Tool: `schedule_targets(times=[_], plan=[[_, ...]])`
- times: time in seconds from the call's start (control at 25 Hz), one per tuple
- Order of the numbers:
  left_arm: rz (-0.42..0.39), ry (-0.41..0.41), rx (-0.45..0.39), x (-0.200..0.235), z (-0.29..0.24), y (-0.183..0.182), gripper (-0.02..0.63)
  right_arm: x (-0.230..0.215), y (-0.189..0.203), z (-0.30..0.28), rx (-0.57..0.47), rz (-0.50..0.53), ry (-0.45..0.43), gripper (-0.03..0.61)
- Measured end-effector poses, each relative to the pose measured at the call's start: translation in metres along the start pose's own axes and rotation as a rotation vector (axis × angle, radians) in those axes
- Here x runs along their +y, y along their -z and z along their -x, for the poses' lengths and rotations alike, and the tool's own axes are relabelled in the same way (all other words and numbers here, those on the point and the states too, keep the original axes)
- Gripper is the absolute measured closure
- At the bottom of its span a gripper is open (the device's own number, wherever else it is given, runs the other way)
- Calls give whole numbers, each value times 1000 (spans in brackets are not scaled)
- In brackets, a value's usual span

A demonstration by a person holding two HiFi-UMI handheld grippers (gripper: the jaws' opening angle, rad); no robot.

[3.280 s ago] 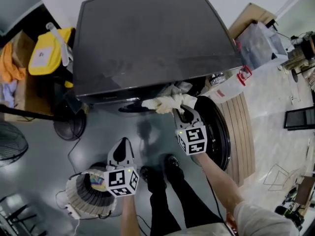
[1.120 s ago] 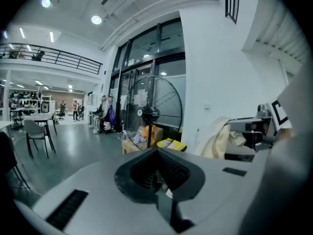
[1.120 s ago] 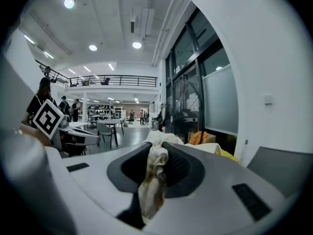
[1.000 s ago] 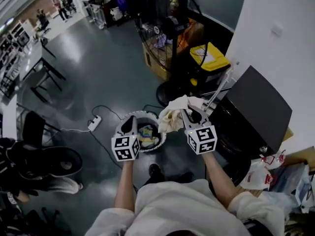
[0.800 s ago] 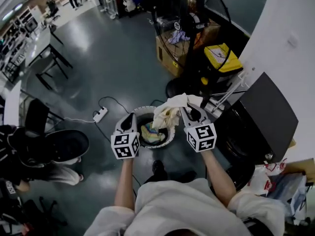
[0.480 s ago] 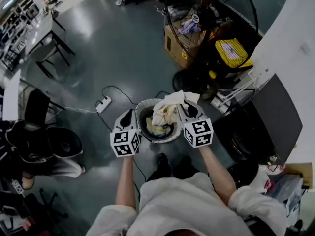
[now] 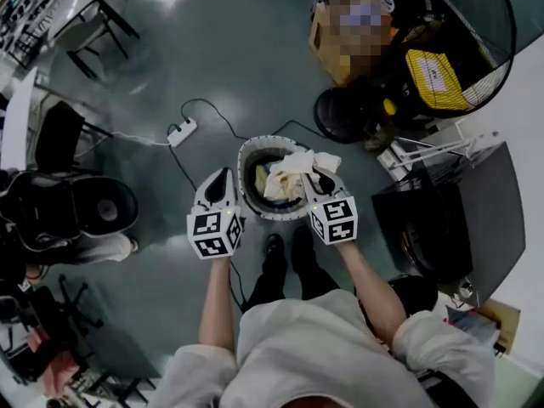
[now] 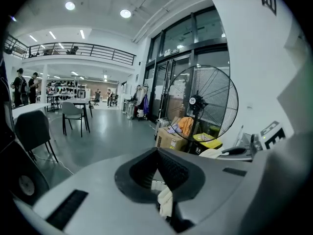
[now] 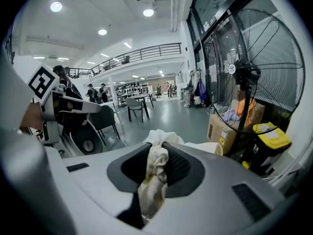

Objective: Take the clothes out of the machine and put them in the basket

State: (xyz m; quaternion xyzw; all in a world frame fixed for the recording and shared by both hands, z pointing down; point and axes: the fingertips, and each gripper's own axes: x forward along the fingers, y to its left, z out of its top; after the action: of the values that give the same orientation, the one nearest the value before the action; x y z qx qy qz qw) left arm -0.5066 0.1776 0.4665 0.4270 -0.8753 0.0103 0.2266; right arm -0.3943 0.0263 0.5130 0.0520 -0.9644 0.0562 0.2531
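Note:
The round white basket [image 7: 247, 175] stands on the floor with clothes inside. A cream cloth [image 7: 293, 167] hangs over its right half, and my right gripper [image 7: 316, 177] is shut on it. In the right gripper view the cloth [image 9: 151, 180] is bunched between the closed jaws of that gripper [image 9: 161, 148] and spills over the tips. My left gripper [image 7: 223, 177] hovers by the basket's left rim. Seen from its own camera, the left gripper [image 8: 156, 151] has its tips together; a pale scrap shows low in the gap behind them. The dark machine [image 7: 455, 219] stands to the right.
A large floor fan [image 7: 442, 49] and a cardboard box [image 7: 336, 36] stand beyond the basket. A power strip [image 7: 183, 132] with its cable lies on the floor at the upper left. Dark chairs [image 7: 81, 215] sit at the left. The person's feet [image 7: 285, 249] are just behind the basket.
Both grippers have come down and forward from beside the machine to the basket. The cream cloth, held high earlier, now hangs in the basket's mouth, still gripped by the right gripper.

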Motion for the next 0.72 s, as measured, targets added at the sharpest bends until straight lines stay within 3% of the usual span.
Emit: schedule_targets(times=[0.4, 0.44, 0.48, 0.52, 0.72], plan=[[53, -47, 78, -6, -19, 45, 595, -9, 85, -74, 203, -21, -101, 474], [53, -49, 81, -5, -21, 47, 595, -6, 92, -82, 223, -20, -122, 415], [52, -51, 82, -4, -23, 48, 595, -4, 97, -88, 230, -16, -142, 301], [52, -53, 82, -4, -24, 49, 595, -2, 99, -92, 228, -10, -158, 237], [61, -59, 74, 6, -24, 50, 595, 4, 94, -90, 197, 6, -168, 235]])
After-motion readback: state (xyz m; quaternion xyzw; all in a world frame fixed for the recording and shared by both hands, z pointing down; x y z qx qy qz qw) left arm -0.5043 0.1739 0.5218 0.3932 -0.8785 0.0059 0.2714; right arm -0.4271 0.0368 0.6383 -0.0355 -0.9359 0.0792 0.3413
